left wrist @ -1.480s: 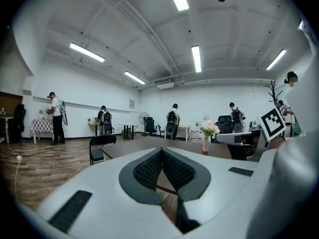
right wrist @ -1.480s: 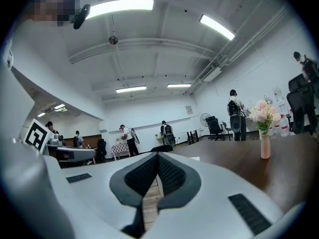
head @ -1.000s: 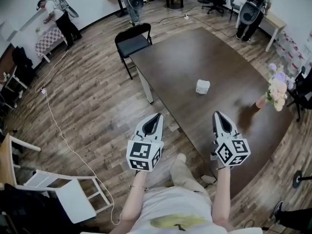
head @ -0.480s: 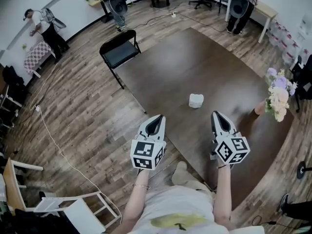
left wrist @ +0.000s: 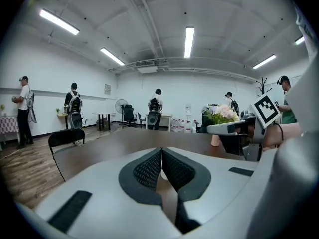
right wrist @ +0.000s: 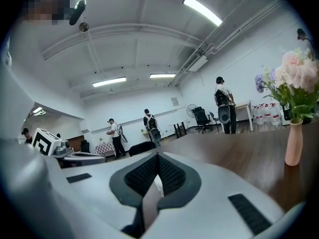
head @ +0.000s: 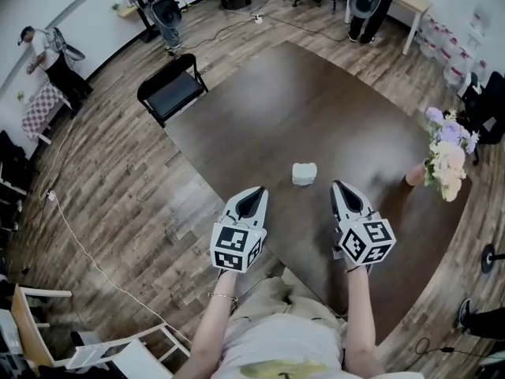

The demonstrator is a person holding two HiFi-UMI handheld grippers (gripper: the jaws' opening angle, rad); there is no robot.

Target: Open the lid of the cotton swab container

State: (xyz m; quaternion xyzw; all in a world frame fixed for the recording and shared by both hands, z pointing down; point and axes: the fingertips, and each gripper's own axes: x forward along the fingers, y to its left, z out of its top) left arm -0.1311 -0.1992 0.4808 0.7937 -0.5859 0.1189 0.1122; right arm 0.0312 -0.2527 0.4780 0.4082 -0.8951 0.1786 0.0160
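Note:
A small white cotton swab container (head: 304,173) stands on the dark brown table (head: 316,101), near its front middle. My left gripper (head: 254,193) hovers at the table's near edge, to the lower left of the container, shut and empty. My right gripper (head: 339,188) hangs over the table just right of and below the container, also shut and empty. Neither touches the container. In the left gripper view the jaws (left wrist: 161,158) meet tip to tip, and the right gripper (left wrist: 234,129) shows at the right. In the right gripper view the jaws (right wrist: 158,159) are closed and a sliver of the container shows behind them.
A vase of flowers (head: 442,150) stands at the table's right edge. A black folding chair (head: 172,89) sits at the far left corner. Several people with backpacks stand along the walls. A cable (head: 102,267) runs over the wooden floor on the left.
Both grippers have moved forward toward the table and the container, which now lies closer to them. The view has shifted forward with the person. Both stay shut.

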